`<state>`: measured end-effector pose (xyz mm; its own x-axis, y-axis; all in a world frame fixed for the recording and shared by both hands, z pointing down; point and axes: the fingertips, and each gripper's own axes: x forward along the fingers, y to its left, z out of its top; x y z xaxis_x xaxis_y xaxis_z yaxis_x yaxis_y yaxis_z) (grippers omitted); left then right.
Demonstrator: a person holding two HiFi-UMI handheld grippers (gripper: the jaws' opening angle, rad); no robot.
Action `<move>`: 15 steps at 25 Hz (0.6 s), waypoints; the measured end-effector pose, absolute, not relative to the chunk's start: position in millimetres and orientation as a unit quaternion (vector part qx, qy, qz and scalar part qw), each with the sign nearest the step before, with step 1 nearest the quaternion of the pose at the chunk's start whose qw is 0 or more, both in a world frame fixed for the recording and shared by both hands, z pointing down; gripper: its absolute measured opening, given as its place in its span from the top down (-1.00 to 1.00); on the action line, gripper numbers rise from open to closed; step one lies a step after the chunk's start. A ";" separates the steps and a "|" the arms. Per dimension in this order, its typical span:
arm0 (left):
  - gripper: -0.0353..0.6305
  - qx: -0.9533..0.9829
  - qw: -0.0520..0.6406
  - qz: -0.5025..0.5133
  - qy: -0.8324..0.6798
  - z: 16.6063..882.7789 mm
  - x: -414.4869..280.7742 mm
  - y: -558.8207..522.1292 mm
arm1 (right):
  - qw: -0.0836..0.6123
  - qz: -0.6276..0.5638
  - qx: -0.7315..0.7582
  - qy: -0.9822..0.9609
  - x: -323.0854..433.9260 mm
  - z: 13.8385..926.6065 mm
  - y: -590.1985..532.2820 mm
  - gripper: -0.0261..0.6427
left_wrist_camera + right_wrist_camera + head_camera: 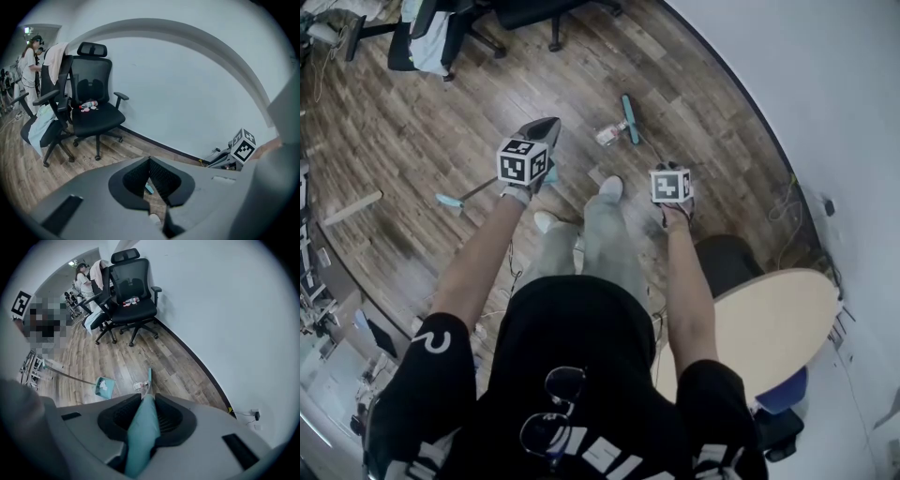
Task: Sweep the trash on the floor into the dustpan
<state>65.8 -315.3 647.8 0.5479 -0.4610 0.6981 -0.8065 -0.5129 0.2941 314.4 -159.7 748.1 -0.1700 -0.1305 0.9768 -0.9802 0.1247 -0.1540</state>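
Observation:
My right gripper (668, 174) (147, 397) is shut on the teal broom handle (140, 432). The broom head (629, 119) (149, 376) rests on the wood floor ahead of my feet. A small piece of trash (607, 134) (138, 386) lies right beside it. My left gripper (544, 129) (150, 162) points level toward a chair, jaws shut. The teal dustpan (448, 200) (103, 386) sits on the floor to my left with something white in it. Its thin handle (478, 191) runs up to the left gripper.
Black office chairs (441, 37) (93, 110) (133, 291) stand ahead by the curved white wall (806, 84). A round table (778, 319) and a dark seat (727, 258) are at my right. Cables (787, 202) lie by the wall. A person (30, 61) stands far off.

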 end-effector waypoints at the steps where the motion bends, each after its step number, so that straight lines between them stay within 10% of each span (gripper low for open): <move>1: 0.90 0.824 0.309 0.277 -0.386 646.9 61.2 -313.1 | 0.457 0.459 0.468 -0.601 315.0 747.2 -159.3 0.67; 15: 0.90 0.813 0.317 0.273 -0.406 660.9 -94.1 -226.7 | 0.481 0.404 0.495 -0.601 210.9 753.5 -92.5 0.67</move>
